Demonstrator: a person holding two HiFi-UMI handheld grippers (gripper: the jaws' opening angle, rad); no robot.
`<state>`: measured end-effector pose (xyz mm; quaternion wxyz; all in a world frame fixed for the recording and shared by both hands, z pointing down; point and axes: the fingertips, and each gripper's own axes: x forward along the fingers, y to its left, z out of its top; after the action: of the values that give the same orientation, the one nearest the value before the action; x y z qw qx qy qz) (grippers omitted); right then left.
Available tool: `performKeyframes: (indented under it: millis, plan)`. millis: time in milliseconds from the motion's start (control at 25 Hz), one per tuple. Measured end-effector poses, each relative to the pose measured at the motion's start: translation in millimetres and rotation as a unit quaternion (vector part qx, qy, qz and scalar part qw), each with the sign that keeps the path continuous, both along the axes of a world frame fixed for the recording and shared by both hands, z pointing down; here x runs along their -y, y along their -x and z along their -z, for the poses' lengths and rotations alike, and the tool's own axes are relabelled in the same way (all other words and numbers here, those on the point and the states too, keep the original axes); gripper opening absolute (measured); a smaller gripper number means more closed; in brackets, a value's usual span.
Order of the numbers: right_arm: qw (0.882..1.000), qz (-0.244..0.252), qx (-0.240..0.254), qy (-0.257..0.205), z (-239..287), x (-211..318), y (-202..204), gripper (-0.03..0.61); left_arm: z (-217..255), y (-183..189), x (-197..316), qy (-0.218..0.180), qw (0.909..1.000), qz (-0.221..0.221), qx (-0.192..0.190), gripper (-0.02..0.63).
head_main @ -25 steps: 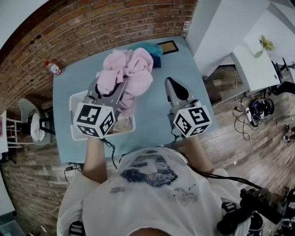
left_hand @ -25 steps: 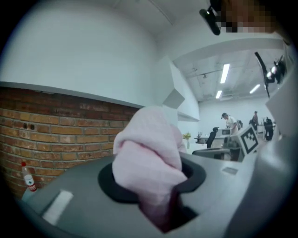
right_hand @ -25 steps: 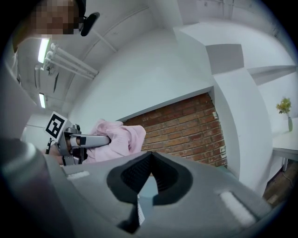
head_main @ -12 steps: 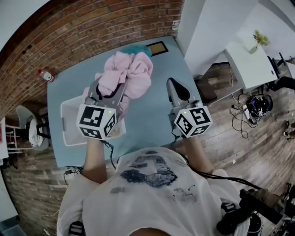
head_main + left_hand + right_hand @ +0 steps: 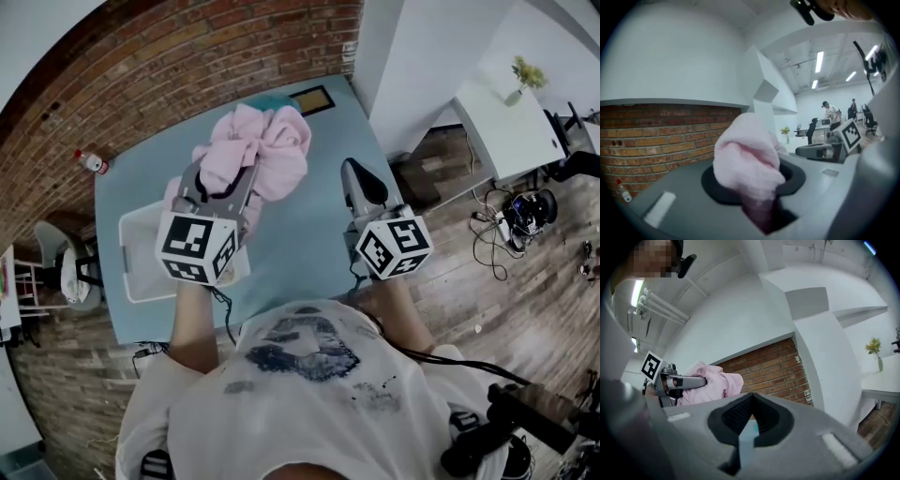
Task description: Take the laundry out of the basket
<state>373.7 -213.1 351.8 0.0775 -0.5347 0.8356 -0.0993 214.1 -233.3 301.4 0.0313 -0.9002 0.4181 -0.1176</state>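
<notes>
A big bundle of pink laundry (image 5: 264, 150) hangs in the air over the light blue table (image 5: 309, 234), clamped in my left gripper (image 5: 228, 180). Its jaws are closing on the cloth, and in the left gripper view a pink fold (image 5: 747, 159) bulges out between them. The white basket (image 5: 139, 267) stands below and to the left, partly hidden by the gripper's marker cube. My right gripper (image 5: 362, 180) hovers over the table to the right, shut and empty (image 5: 749, 416). From the right gripper view I see the pink laundry (image 5: 717, 383) held up against the brick wall.
A teal cloth (image 5: 277, 97) and a dark framed picture (image 5: 315, 98) lie at the table's far edge. A small bottle (image 5: 91, 162) stands at the far left corner. A brick wall runs behind the table and a white column (image 5: 412, 66) stands at its right.
The left gripper has carried the pink laundry up and clear of the basket; its lower end no longer hangs into the basket. The right gripper has stayed in place, shut.
</notes>
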Motion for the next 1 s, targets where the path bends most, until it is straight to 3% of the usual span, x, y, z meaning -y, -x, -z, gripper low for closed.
performKeyframes:
  millis: [360,680,1000]
  plan:
    - [1.000,-0.009,0.006,-0.002,0.8,3.2,-17.1,-0.003,13.9,-24.0,-0.1,0.002,0.9992,-0.029,-0.026,0.138]
    - [1.000,-0.020,0.003,0.009,-6.8,-0.9,-33.0,-0.003,-20.8,-45.2,5.8,0.039,0.9966,-0.039,-0.061,0.130]
    - [0.999,-0.034,-0.001,0.026,-23.5,-2.6,-48.6,-0.003,-70.8,-72.5,7.4,0.070,0.9953,-0.053,-0.040,0.130]
